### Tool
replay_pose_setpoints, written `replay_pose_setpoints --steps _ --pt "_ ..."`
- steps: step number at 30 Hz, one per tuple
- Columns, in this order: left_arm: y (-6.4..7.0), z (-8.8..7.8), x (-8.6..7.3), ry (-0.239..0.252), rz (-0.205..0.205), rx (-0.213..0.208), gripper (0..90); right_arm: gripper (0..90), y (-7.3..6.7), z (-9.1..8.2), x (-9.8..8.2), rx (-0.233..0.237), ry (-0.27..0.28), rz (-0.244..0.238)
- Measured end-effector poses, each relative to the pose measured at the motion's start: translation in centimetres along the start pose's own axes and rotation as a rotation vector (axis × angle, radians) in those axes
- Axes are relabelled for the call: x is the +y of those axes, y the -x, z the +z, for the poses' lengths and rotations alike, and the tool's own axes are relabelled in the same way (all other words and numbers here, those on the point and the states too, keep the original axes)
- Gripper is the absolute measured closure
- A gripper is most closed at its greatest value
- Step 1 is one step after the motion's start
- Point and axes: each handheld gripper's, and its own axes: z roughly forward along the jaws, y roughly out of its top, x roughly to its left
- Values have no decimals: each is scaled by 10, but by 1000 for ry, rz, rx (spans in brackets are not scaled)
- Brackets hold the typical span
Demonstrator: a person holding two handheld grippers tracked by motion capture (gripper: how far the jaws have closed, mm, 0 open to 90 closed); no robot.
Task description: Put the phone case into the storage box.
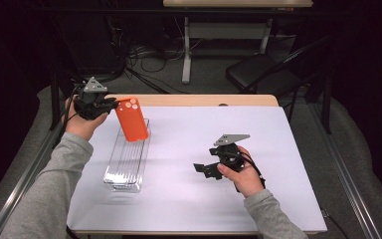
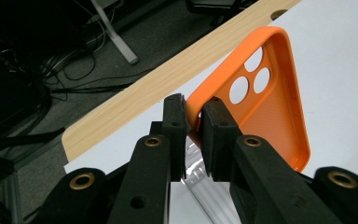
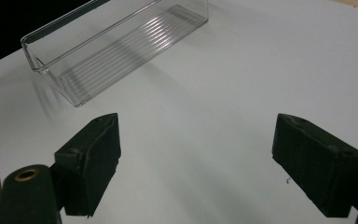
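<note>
An orange phone case [image 1: 132, 119] with three camera holes hangs tilted above the far end of a clear ribbed plastic tray [image 1: 127, 155]. My left gripper [image 1: 110, 104] is shut on the case's upper edge. The left gripper view has the two black pads [image 2: 214, 122] pinching the rim of the orange case [image 2: 265, 107], whose hollow inside faces the camera. My right gripper [image 1: 203, 168] rests low over the white table top [image 1: 189, 144], right of the tray, jaws wide open and nothing between them. In the right gripper view the clear tray [image 3: 116, 46] lies ahead of the open right gripper [image 3: 196, 163].
The white mat covers a wooden table whose far edge [image 1: 194, 100] shows bare wood. Beyond it stand a black chair [image 1: 263, 69], a desk leg and cables on the floor. Metal rails [image 1: 25, 174] run along both sides of the table.
</note>
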Motion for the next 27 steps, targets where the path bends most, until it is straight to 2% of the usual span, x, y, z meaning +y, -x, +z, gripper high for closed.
replay_pose_setpoints --steps 3,11,16,27 --pt "-3 1 -1 17 -3 6 811 151 0 0 0 1 -6 0" --pt "-10 5 -2 44 27 26 811 151 0 1 -1 -1 -9 0" --pt "-12 8 -3 51 63 47 811 151 1 2 -1 -3 -10 -5" --pt "-13 20 -4 51 107 71 811 151 1 1 -2 -6 -11 -5"
